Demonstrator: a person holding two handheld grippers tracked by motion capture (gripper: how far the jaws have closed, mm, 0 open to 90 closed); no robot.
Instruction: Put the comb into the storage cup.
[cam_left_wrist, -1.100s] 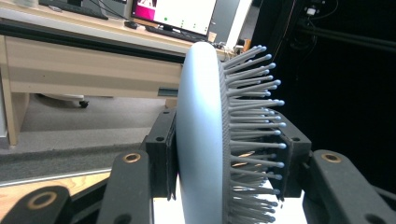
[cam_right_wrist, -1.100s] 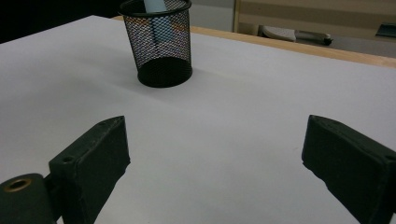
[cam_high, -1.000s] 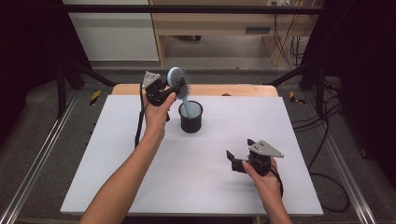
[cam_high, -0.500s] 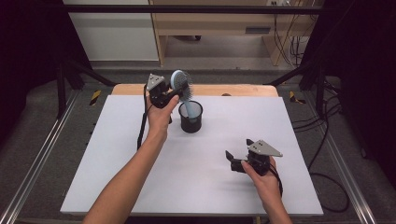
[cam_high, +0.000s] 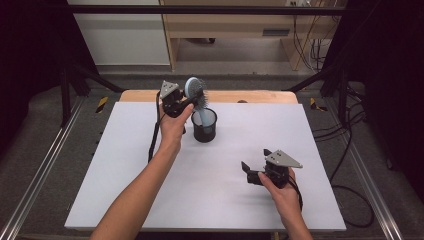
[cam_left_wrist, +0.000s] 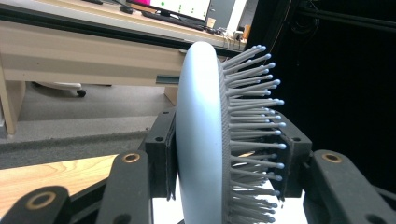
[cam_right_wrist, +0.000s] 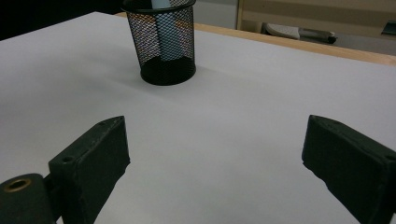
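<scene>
A pale blue hairbrush (cam_high: 196, 88) with grey bristles stands upright, its handle down inside a black mesh cup (cam_high: 205, 131) at the far middle of the white table (cam_high: 125, 175). My left gripper (cam_high: 188, 98) is shut on the brush head. In the left gripper view one jaw presses the smooth back of the hairbrush (cam_left_wrist: 198, 130) and the other the bristle tips, with the left gripper (cam_left_wrist: 229, 156) level. My right gripper (cam_high: 256, 161) rests near the front right, open and holding nothing. In the right gripper view the right gripper (cam_right_wrist: 215, 154) faces the cup (cam_right_wrist: 163, 56), with the blue handle (cam_right_wrist: 167, 42) showing through the mesh.
A wooden strip (cam_high: 250, 96) runs along the table's far edge. Metal rails (cam_high: 45, 165) flank the table and cables (cam_high: 350, 165) lie on the floor at the right. A wooden bench (cam_high: 225, 30) stands beyond the table.
The left gripper and the brush have shifted slightly right and down over the cup. The right gripper has stayed in place.
</scene>
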